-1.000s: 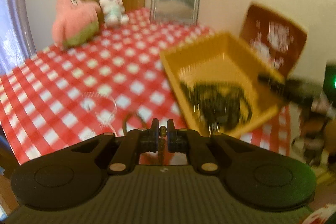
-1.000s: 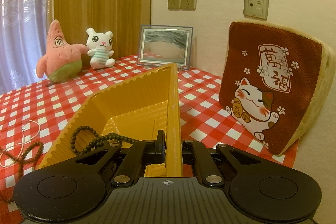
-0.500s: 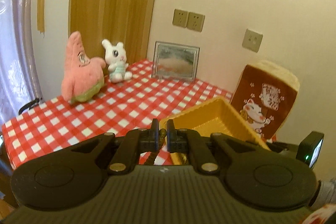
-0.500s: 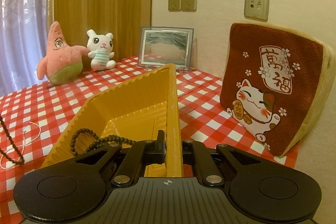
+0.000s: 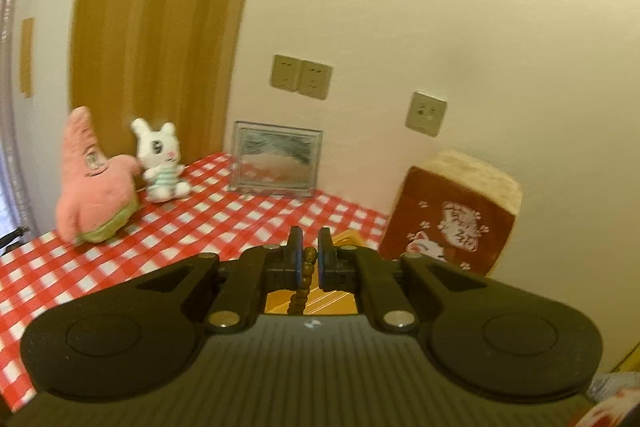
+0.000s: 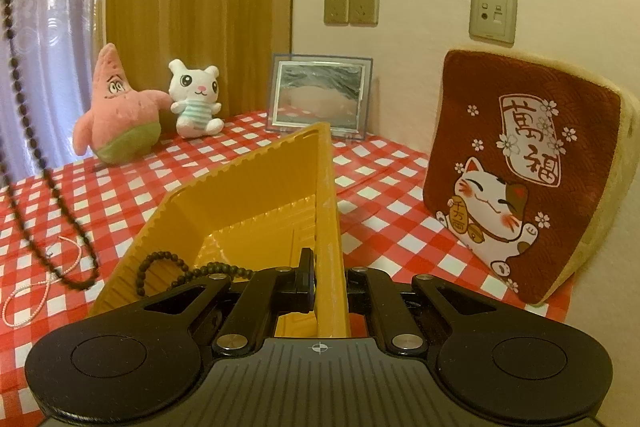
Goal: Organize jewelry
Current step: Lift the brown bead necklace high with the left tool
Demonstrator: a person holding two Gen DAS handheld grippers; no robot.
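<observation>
A cream wall with beige sockets and a wood-panelled strip backs a bench covered in red-and-white checked cloth. At the rear stand a pink star-shaped plush toy, a white rabbit plush and a small framed picture; a brown cat-print cushion leans against the wall on the right.

The right tongs are pressed together on the near side wall of the ribbed yellow plastic tray. This grip appears intended to steady the tray and keep its opening presented while items are loaded.

The left tongs pinch a string of brown round beads between their pads, with the remainder hanging below. In the right wrist view the same string hangs as a long dark loop at the left, its lowest part near the bench cloth. Holding it high probably lets the loop clear the tray rim before lowering.

A second strand of dark beads already lies inside the tray. A thin pale pink-and-white cord necklace lies loose on the cloth, left of the tray, not yet stored.

The hanging beads are small, round, matte and evenly spaced; the string is slack and likely to swing.
</observation>
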